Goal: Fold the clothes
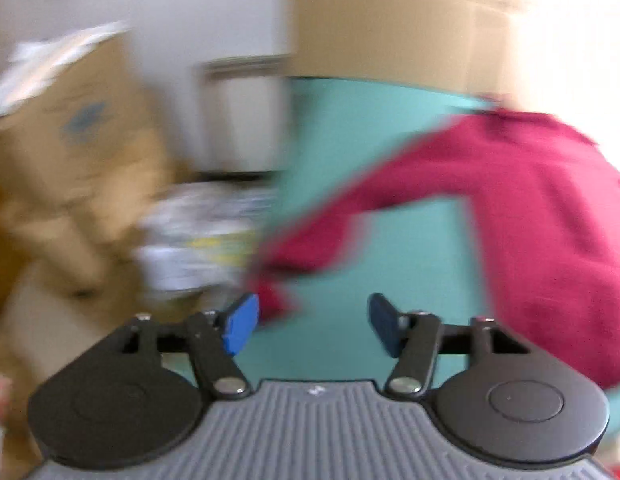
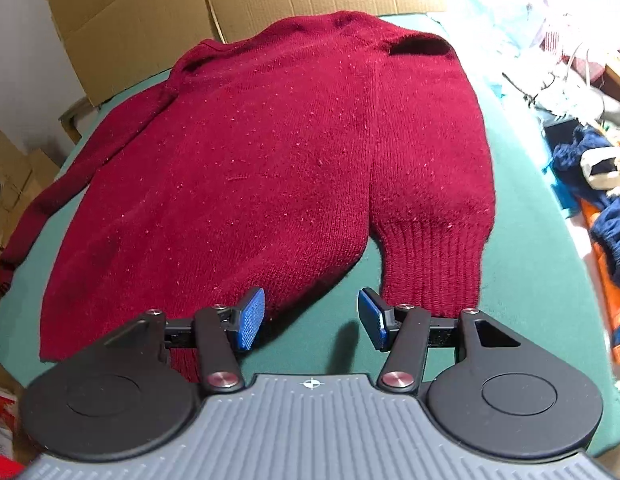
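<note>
1. red sweater [image 2: 270, 168] lies flat on the green desk [image 2: 521, 264], its long axis running away from the right gripper [image 2: 311, 318].
2. right fingers released, straddling the hem gap beside the cuff [image 2: 433, 264].
3. left gripper [image 1: 313, 324] released, empty, near the far sleeve [image 1: 349, 216].

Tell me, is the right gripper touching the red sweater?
Cannot tell. In the right wrist view the right gripper is open over the red sweater, its fingertip overlapping the hem.

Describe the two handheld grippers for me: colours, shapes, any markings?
Both match. The left gripper and right gripper each have a ribbed grey body, two round black discs, black link arms with silver pivot bolts, and fingers tipped with textured blue pads. A small crosshair mark sits centred on the right's body.
</note>
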Available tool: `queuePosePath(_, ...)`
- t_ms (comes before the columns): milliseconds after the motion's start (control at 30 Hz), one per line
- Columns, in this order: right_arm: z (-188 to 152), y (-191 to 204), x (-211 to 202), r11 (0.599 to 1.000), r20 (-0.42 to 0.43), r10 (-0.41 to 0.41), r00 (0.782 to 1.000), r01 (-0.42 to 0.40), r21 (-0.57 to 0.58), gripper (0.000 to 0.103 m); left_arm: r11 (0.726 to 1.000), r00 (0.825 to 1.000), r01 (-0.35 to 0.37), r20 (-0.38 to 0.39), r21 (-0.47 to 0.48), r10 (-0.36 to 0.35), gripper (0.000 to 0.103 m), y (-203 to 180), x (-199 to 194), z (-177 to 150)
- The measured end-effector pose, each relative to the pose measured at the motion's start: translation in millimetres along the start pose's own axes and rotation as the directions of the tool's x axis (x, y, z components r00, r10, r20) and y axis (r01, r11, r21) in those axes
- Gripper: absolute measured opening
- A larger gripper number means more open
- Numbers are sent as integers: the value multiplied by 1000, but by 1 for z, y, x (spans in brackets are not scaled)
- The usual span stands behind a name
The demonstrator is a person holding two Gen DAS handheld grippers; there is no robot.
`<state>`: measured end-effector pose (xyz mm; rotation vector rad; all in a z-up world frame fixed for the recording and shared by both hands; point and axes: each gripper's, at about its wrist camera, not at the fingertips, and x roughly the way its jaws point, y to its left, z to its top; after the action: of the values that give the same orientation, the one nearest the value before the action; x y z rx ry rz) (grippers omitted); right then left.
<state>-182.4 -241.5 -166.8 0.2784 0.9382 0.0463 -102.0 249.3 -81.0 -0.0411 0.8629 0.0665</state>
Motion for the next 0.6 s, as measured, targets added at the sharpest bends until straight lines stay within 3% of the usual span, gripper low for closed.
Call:
queuePosePath(33, 0, 1, 3, 1000, -4, 4, 1000, -4, 0, 55, 998, 998, 59, -10, 27, -59, 91, -20, 2, -6)
queuePosePath(67, -1, 2, 5, 1000, -4, 8, 1000, -8, -8, 55, 994, 994, 104, -31, 45, -103, 88, -38, 8, -12)
queuePosePath(133, -1, 9, 8, 999, 8, 9, 1000, -8, -53, 55, 986, 984, 154, -98, 58, -148, 72, -67, 31, -24)
queuePosePath(167, -1, 12, 9, 997, 19, 8, 1000, -7, -77, 55, 983, 977, 176, -130, 61, -167, 70, -79, 41, -29)
queuePosePath(233, -1, 16, 14, 996, 45, 16, 999, -12, -91, 57, 982, 972, 182, -159, 59, -171, 68, -93, 56, -35)
queuePosePath(333, 2, 18, 21, 997, 82, 44, 996, -38, -73, 59, 985, 980, 155, -140, 78, -143, 75, -106, 64, -35)
queuePosePath(367, 3, 19, 23, 997, 94, 54, 994, -48, -66, 55, 984, 980, 157, -137, 85, -144, 73, -110, 66, -33)
queuePosePath(400, 4, 19, 25, 996, 100, 72, 992, -66, -57, 31, 981, 979, 170, -133, 94, -156, 60, -116, 66, -31)
queuePosePath(433, 5, 18, 26, 995, 94, 97, 991, -93, -46, 10, 978, 977, 182, -129, 103, -168, 25, -121, 66, -29)
queuePosePath(467, 7, 18, 26, 993, 90, 114, 989, -111, -35, 10, 976, 974, 195, -132, 98, -182, 6, -124, 66, -26)
queuePosePath(600, 11, 14, 4, 987, 102, 156, 982, -153, -41, 9, 976, 969, 214, -137, 50, -205, 3, -123, 60, -18)
